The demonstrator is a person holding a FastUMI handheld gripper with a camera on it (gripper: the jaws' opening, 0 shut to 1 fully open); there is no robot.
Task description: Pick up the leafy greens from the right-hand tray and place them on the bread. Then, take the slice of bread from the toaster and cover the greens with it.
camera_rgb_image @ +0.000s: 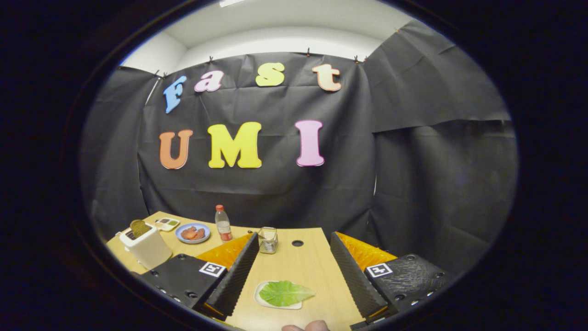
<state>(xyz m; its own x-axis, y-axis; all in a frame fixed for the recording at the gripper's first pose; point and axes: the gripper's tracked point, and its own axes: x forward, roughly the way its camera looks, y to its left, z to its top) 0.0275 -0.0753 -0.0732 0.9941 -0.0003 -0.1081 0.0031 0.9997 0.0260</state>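
A green leaf (285, 293) lies on a small white tray (262, 299) on the wooden table, between my two fingers and close in. My gripper (291, 257) is open, its fingers wide apart on either side of the leaf and above the table, touching nothing. To the left, beyond the left finger, a cream toaster (146, 248) stands with a browned slice of bread (139, 227) sticking out of its slot. A blue plate (193, 233) farther back holds reddish-brown food; whether that is the bread I cannot tell.
A plastic bottle with a red cap (223, 223) stands beside the blue plate. A small wire holder (268, 240) sits ahead of the fingers, near a round hole (297, 242) in the table. A small dish (167, 224) lies behind the toaster. A fingertip (305, 327) shows nearest me.
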